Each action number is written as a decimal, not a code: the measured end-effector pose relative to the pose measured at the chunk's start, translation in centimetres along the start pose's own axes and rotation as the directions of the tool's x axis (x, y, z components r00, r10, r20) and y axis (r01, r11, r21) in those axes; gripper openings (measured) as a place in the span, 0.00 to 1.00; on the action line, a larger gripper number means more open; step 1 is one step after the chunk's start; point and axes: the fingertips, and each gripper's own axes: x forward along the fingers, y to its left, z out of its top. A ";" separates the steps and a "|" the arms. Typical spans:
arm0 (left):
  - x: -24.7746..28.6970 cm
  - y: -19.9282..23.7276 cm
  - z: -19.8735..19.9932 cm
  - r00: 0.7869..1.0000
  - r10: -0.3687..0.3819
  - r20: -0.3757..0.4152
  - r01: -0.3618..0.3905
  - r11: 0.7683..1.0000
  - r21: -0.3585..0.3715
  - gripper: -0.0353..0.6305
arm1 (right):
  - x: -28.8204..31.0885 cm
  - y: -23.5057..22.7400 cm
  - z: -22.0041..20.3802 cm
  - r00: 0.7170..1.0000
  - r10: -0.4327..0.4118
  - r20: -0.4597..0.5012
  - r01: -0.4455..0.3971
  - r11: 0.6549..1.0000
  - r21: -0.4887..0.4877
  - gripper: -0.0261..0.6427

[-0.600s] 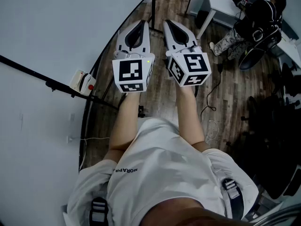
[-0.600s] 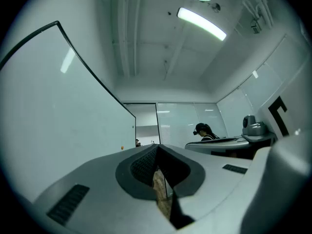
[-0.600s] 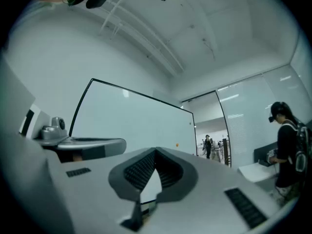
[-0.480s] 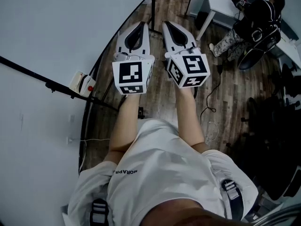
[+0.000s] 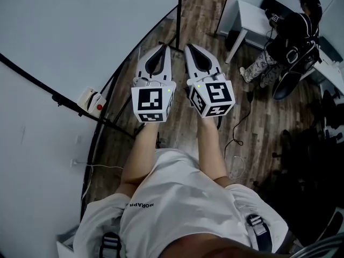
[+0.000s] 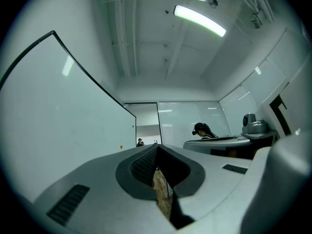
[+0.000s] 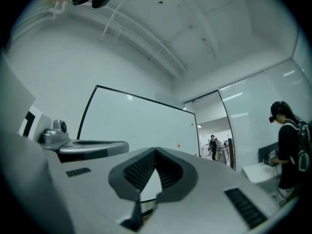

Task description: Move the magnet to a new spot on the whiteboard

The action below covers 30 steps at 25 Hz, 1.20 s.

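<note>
Both your left gripper [image 5: 162, 47] and right gripper [image 5: 190, 47] stand shut, empty; a small orange magnet [image 7: 179, 144] sits near the far edge of the whiteboard [image 7: 136, 123], bare board nearer you.

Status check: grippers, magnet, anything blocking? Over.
Left gripper and right gripper both shut, empty. Magnet, likely that small orange dot, on the whiteboard far end, untouched. Person off right, not in the path.

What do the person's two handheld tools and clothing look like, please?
Both the left tool and right tool are white tapering shells with dark ribbed pads. Each carries a cube of black-and-white square markers and a green light. The person wears a white short-sleeved T-shirt.
</note>
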 end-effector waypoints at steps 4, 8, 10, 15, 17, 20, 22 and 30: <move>-1.1 -1.2 -0.2 1.000 0.026 0.005 -0.026 1.000 -0.013 0.06 | -1.2 -0.5 -0.6 1.000 0.021 0.004 -0.021 1.000 0.017 0.06; -1.4 -1.2 -1.0 0.999 0.045 -0.008 -0.045 0.999 0.000 0.06 | -1.0 -0.5 -1.2 0.999 0.048 0.003 -0.048 0.998 0.036 0.06; -1.0 -0.9 -1.6 0.999 0.052 -0.017 -0.052 0.999 -0.001 0.06 | -0.4 -0.6 -1.8 0.998 0.056 -0.005 -0.055 0.997 0.047 0.06; 1.3 -0.2 -3.3 0.998 0.054 -0.024 -0.054 0.998 -0.012 0.06 | 1.9 -1.7 -3.6 0.998 0.063 -0.030 -0.061 0.997 0.051 0.06; 2.8 0.6 -3.8 0.999 0.049 -0.022 -0.049 0.999 -0.015 0.06 | 3.5 -2.3 -3.9 0.998 0.059 -0.026 -0.058 0.997 0.052 0.06; 5.3 2.4 -4.6 0.999 0.052 -0.014 -0.052 0.998 -0.023 0.06 | 6.3 -3.4 -4.4 0.998 0.059 -0.026 -0.058 0.997 0.048 0.06; 7.2 3.8 -5.3 0.998 0.058 -0.013 -0.059 0.998 -0.020 0.06 | 8.6 -3.9 -4.9 0.998 0.063 -0.025 -0.062 0.997 0.044 0.06; 16.0 9.2 -6.7 0.999 0.042 -0.022 -0.043 0.999 -0.028 0.06 | 18.2 -6.7 -5.6 0.997 0.078 -0.028 -0.076 0.996 0.054 0.06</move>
